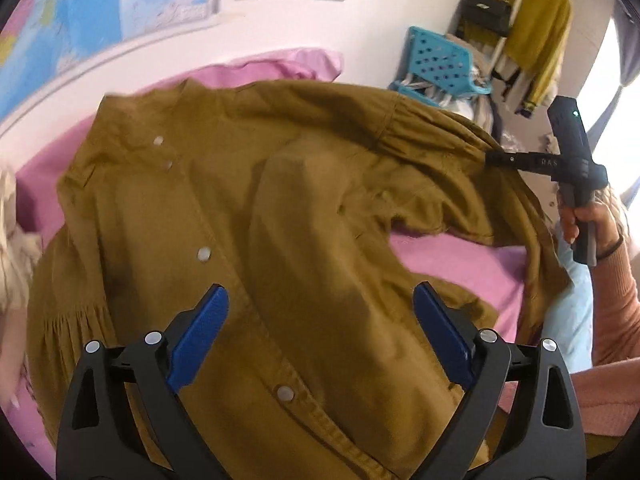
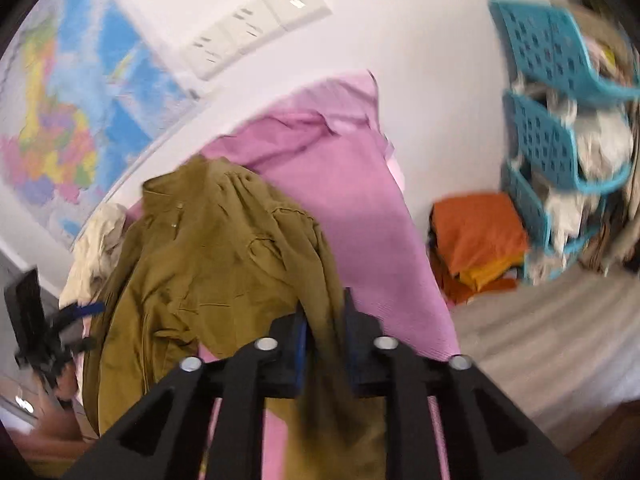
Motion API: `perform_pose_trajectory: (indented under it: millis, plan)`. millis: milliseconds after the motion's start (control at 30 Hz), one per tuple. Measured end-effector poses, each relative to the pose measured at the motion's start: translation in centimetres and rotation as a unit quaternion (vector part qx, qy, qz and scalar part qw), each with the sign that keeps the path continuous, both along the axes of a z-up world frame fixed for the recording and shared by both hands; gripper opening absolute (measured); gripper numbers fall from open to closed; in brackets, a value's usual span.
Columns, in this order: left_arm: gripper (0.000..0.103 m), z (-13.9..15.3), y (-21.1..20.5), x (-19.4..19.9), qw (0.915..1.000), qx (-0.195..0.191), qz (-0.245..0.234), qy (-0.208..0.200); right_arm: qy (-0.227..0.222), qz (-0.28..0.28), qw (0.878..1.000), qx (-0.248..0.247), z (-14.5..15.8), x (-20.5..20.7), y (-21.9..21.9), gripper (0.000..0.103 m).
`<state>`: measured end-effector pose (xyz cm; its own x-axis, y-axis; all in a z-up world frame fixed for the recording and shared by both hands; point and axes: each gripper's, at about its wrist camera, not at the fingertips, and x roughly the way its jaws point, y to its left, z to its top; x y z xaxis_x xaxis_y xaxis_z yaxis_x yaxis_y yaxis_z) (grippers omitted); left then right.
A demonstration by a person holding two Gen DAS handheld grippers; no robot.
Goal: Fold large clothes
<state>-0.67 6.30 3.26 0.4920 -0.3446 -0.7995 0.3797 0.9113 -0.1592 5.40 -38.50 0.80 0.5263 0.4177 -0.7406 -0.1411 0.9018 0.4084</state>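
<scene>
A large olive-brown buttoned shirt (image 1: 248,216) lies spread on a pink bed sheet (image 1: 452,264), button placket up. My left gripper (image 1: 320,312) hovers open just above the shirt's lower front, holding nothing. My right gripper (image 2: 325,316) is shut on the shirt's sleeve (image 2: 324,280) and holds it lifted at the right side. In the left wrist view the right gripper (image 1: 490,158) pinches the gathered sleeve cuff. The shirt (image 2: 208,248) looks bunched in the right wrist view, where the left gripper (image 2: 82,312) shows blurred at the far left.
A cream garment (image 2: 96,240) lies beside the shirt on the bed. A turquoise basket rack (image 2: 552,140) with clothes and an orange folded pile (image 2: 476,236) stand to the right. A map (image 2: 72,112) hangs on the wall behind. Hanging clothes (image 1: 536,32) at far right.
</scene>
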Motion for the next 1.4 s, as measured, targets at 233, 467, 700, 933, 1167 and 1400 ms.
perform_pose_trajectory:
  millis: [233, 467, 700, 933, 1167, 1400]
  plan:
    - [0.092, -2.1, 2.8, -1.4, 0.9983, -0.029, 0.042, 0.029, -0.055, -0.045, 0.997, -0.013, 0.7, -3.2, 0.3, 0.068]
    - [0.092, -2.7, 4.5, -2.4, 0.9961, -0.052, 0.062, 0.035, -0.074, 0.163, 0.982, 0.057, 2.1, -7.8, 7.9, 0.082]
    - [0.092, -3.0, 4.6, -3.3, 0.9956, -0.056, 0.068, 0.033, 0.053, 0.243, 0.965, 0.081, -5.2, -7.6, 14.9, 0.024]
    - [0.092, -2.5, 4.8, -4.8, 0.9970, -0.039, 0.063, 0.023, 0.022, 0.195, 0.976, 0.098, -2.9, -10.1, 8.8, 0.006]
    - [0.092, -3.6, 3.8, -4.7, 0.9976, -0.031, 0.044, 0.043, 0.081, 0.144, 0.985, 0.056, -6.0, -10.3, 5.8, 0.016]
    - [0.092, -3.5, 1.4, -5.1, 0.9992, -0.025, 0.008, 0.031, -0.054, 0.081, 0.995, 0.013, 0.5, -12.7, 2.1, 0.065]
